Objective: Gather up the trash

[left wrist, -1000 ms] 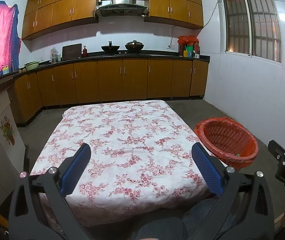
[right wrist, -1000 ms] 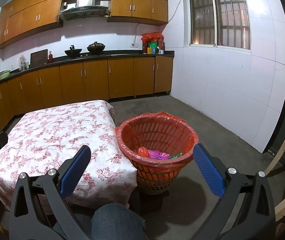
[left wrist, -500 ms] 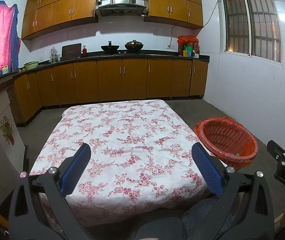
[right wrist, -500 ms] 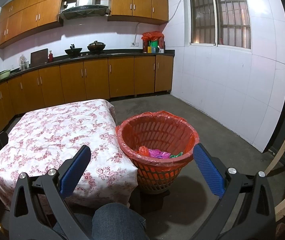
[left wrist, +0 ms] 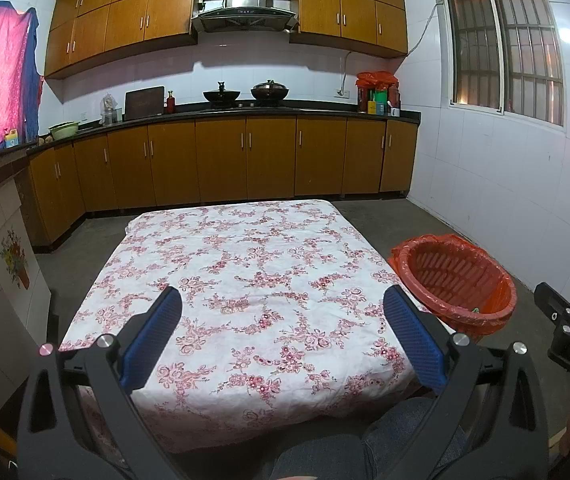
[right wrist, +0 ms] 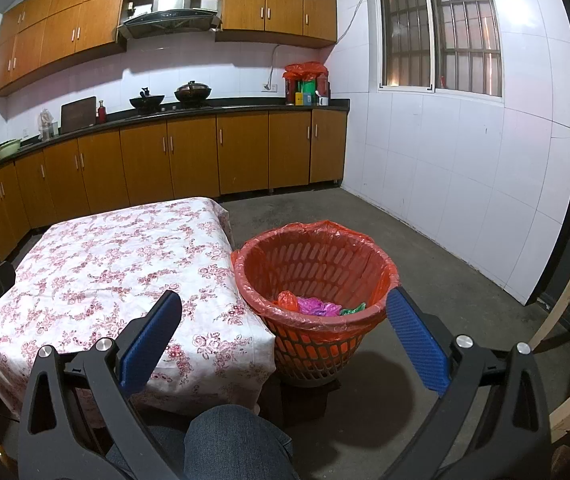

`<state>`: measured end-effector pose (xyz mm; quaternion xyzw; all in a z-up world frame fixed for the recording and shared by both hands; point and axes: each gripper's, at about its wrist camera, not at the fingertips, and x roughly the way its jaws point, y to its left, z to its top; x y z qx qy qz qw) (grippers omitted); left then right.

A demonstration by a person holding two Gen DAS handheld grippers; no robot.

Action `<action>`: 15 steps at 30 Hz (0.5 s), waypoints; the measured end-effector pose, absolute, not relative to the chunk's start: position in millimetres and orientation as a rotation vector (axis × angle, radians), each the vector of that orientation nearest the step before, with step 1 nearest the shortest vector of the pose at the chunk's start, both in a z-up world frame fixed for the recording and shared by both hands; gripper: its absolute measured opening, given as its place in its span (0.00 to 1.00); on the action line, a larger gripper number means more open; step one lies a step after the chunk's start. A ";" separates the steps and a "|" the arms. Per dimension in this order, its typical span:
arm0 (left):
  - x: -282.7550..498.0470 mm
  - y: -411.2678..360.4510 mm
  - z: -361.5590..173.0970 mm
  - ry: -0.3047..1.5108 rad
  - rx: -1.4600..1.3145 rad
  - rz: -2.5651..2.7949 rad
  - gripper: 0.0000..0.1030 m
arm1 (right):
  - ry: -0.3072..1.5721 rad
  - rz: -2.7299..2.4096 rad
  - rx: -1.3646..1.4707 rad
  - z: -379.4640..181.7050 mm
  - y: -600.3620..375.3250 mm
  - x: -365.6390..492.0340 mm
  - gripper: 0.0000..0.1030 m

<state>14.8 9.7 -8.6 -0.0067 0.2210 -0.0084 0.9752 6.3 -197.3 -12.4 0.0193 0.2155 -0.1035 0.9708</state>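
Trash point(right wrist: 317, 305): crumpled orange, magenta and green scraps lying at the bottom of the basket point(right wrist: 381, 322), a slatted orange bin with an orange liner folded over its rim, standing on the floor and touching the near right corner of the bench point(left wrist: 253, 256). The bench, under a floral cloth, shows no loose scrap on its visible top. Left tongs point(left wrist: 283, 336) are held wide above the near edge of the bench, holding nothing; right tongs point(right wrist: 283, 338) are equally wide and empty, framing the basket. Judged risks: a scrap hidden beyond the far bench edge could be missed, and a careless reach could snag the loose liner or tip the light basket.
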 end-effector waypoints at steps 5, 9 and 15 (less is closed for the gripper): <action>14.6 9.4 -8.5 0.445 -0.014 -0.016 0.96 | 0.435 -0.209 0.039 -12.1 -197.4 6.3 0.98; 14.8 9.9 -8.7 0.446 -0.014 -0.017 0.96 | 0.435 -0.210 0.040 -11.8 -197.5 6.3 0.98; 14.8 9.3 -8.6 0.445 -0.012 -0.017 0.96 | 0.434 -0.210 0.040 -14.1 -196.9 5.9 0.98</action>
